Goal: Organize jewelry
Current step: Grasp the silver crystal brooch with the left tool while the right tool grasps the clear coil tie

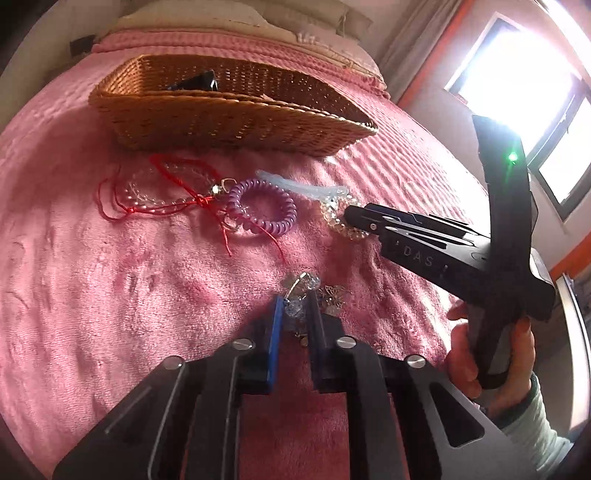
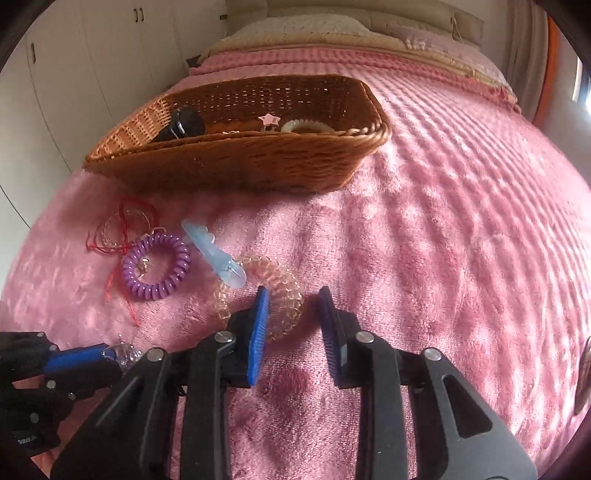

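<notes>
A wicker basket [image 1: 221, 122] [image 2: 236, 162] stands on the pink blanket and holds a black object [image 2: 183, 123], a pink star clip [image 2: 268, 119] and a pale coil tie. In front lie a red cord bracelet [image 1: 166, 192], a purple coil hair tie [image 1: 262, 212] [image 2: 157, 264], a light blue clip [image 2: 218, 256] and a clear coil hair tie [image 2: 258, 295] [image 1: 341, 218]. My left gripper [image 1: 297, 306] is nearly closed around a crystal bead piece [image 1: 295, 308], with the beads between its fingers. My right gripper [image 2: 293, 299] is open, its fingers straddling the clear coil tie's near rim.
A small silver butterfly charm [image 1: 334, 295] lies right of my left fingertips. Pillows [image 2: 332, 26] sit at the bed's far end. A bright window [image 1: 535, 92] is at the right, white cupboards [image 2: 92, 55] at the left.
</notes>
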Motion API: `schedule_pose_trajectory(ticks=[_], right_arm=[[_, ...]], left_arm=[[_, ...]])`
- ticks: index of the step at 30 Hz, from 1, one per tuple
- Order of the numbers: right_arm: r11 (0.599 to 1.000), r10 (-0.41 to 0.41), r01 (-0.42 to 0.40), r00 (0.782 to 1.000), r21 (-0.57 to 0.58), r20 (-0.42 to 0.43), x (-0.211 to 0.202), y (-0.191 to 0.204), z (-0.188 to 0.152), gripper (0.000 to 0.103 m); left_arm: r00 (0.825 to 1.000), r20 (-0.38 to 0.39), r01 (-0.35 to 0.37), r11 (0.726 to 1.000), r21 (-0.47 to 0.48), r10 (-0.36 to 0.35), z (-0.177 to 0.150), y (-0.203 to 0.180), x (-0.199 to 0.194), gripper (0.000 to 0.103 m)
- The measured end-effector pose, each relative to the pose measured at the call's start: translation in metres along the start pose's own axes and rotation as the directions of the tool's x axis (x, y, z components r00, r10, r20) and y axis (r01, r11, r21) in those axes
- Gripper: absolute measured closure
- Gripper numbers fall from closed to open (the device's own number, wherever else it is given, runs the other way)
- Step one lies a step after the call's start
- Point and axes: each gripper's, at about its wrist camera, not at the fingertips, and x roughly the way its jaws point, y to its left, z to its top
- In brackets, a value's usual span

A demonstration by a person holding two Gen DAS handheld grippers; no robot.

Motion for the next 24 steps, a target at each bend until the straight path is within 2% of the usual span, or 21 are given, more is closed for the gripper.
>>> schedule_pose_trajectory(ticks=[4,8,11,15,19,22,24], right_arm=[[1.000,-0.015,0.015,1.000,0.005,0.014,-0.010,-0.001,-0.006,0.095],[0.999,0.025,-0.026,0.999,0.024,0.024,-0.033,-0.003,-0.020,0.094],[0.999,0.029,-0.029,0.999,0.023,0.033,-0.049,-0.004,-0.035,0.094],[1.000,0.014,-0.014,1.000,0.024,-0.015,-0.046,-0.007,-0.051,0.094],[0.997,0.072,-0.071,0.997,0.037,-0.031,-0.049,-0.009,-0.061,0.094],[0.995,0.086,-0.084,0.996,0.044,-0.033,-0.054,-0.011,-0.065,0.094],[0.997,0.073,-0.072,0.996,0.041,-0.040,-0.055,-0.012,-0.066,0.094]], left_arm=[[0.999,0.043,0.012,1.000,-0.027,-0.011,-0.001,0.004,-0.012,0.096],[0.994,0.099,0.052,0.997,-0.053,-0.047,-0.005,0.013,-0.041,0.096],[0.992,0.120,0.034,0.996,-0.077,-0.024,-0.013,0.026,-0.062,0.096],[0.999,0.046,-0.016,0.994,-0.109,0.022,-0.028,0.047,-0.063,0.095],[1.000,0.007,0.005,0.991,-0.133,-0.004,-0.043,0.061,-0.064,0.095],[1.000,-0.012,0.023,0.995,-0.101,-0.024,-0.049,0.059,-0.067,0.095],[1.000,-0.010,-0.015,0.998,-0.066,0.014,-0.049,0.055,-0.069,0.091]])
